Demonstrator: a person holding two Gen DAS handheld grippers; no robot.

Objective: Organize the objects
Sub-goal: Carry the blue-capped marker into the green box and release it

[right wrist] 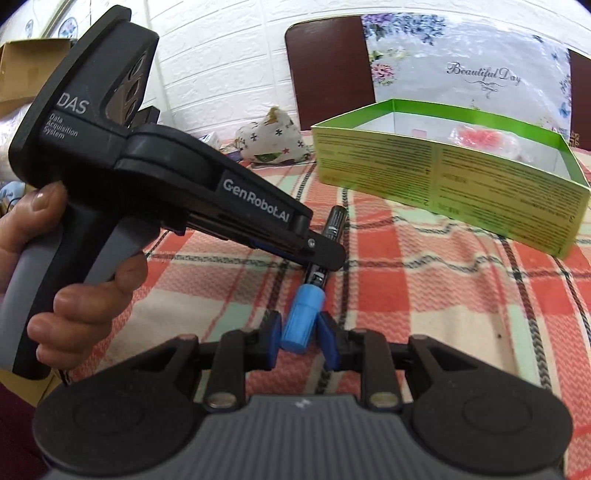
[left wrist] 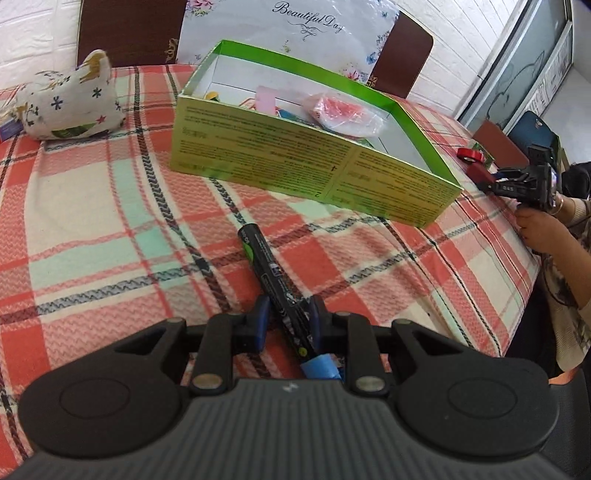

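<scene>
Open plaid cloth (left wrist: 92,229) stretches left of the green box (left wrist: 295,162).

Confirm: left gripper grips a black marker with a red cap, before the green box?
No, the cap is blue; the left wrist view shows it. The left gripper grips the black marker before the green box.

White brick-pattern wall (right wrist: 229,55), brown chair backs (left wrist: 129,29), plaid tablecloth (left wrist: 92,221)
</scene>
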